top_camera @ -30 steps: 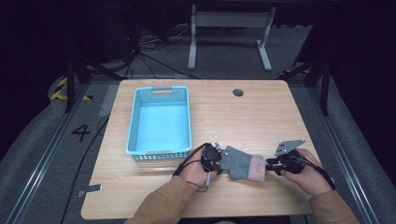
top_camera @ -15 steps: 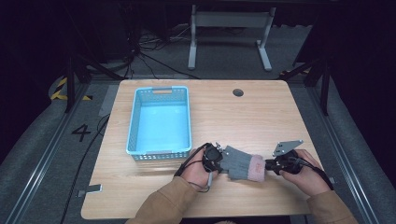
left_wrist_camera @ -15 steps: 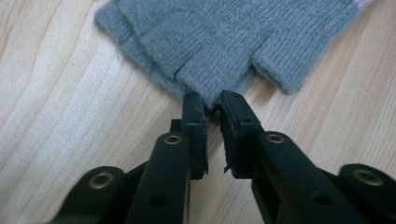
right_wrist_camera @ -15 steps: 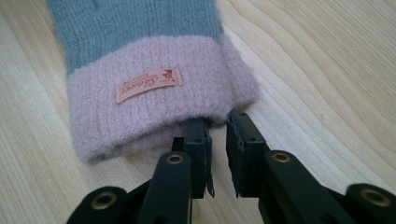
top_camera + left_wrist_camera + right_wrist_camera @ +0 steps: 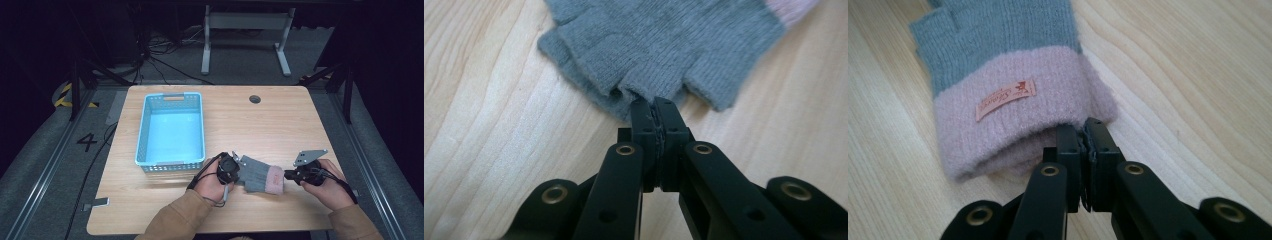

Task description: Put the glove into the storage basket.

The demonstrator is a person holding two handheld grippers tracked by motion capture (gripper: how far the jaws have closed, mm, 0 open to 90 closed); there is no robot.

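The glove (image 5: 659, 45) is fuzzy grey knit with a softer pink cuff (image 5: 1013, 120) and a small woven label. The tabletop (image 5: 280, 125) is pale, matt wood grain. The basket (image 5: 145, 135) is smooth blue plastic, the jaws matt black.

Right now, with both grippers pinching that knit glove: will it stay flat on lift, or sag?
Probably sags: the glove is soft knit, lying limp on the table, so its middle should droop unless pulled taut. Likely light; it looks thin and hollow at the pink cuff. Slip seems unlikely, since the left gripper and right gripper bite fuzzy edges, though they hold little fabric.
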